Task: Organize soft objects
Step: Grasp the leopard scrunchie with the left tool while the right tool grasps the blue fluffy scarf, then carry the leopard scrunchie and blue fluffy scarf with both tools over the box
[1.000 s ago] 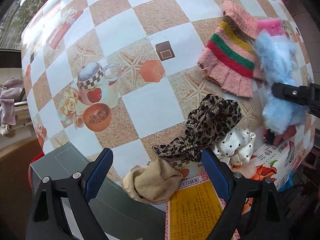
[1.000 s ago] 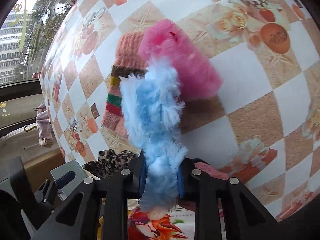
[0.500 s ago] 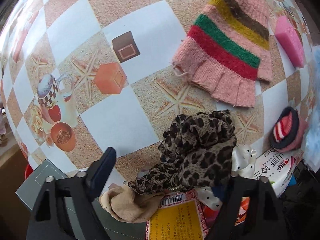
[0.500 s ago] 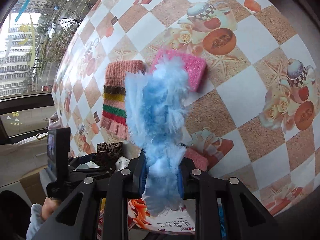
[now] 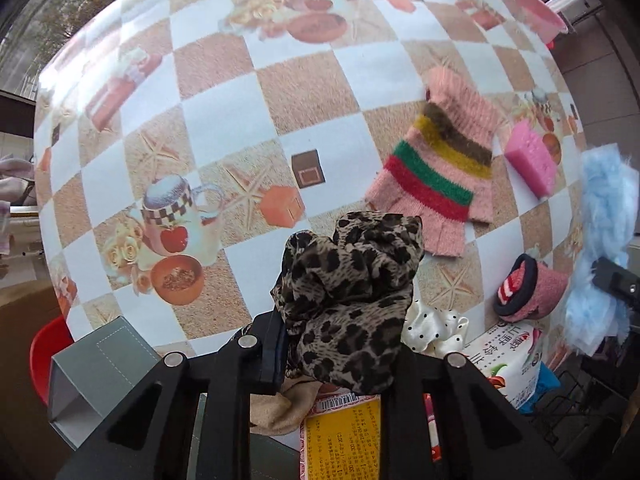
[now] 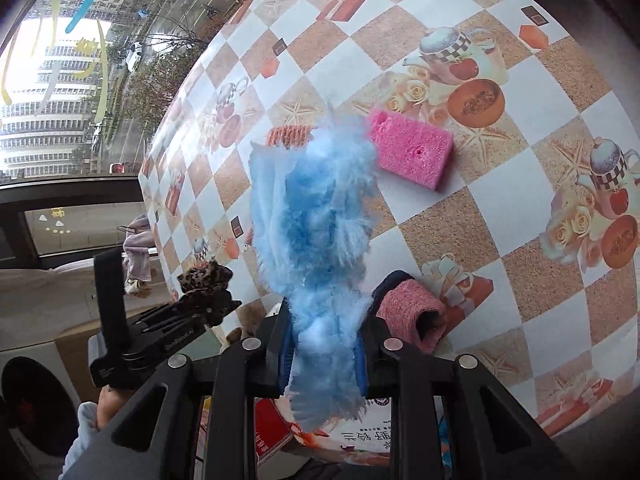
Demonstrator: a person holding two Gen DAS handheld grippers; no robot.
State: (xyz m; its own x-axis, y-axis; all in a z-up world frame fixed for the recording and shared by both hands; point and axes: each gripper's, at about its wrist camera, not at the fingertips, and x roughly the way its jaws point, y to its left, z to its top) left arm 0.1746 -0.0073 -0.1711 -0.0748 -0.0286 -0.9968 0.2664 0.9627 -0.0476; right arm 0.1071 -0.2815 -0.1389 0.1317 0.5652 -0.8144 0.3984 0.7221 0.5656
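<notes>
Over the checkered picture-print tablecloth (image 5: 256,92), my right gripper (image 6: 322,364) is clamped on the fluffy blue fabric piece (image 6: 316,216), held above the table; my left gripper (image 5: 340,356) pinches the bunched leopard-print scarf (image 5: 348,280), lifted clear. I'd carry both high so trailing ends miss the white polka-dot scrunchie (image 5: 432,328).

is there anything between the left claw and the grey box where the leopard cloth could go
Nothing visible blocks it. The left claw is shut on the leopard cloth, and the open grey box sits just to its left at the table edge. A beige cloth lies below, beside the box.
</notes>
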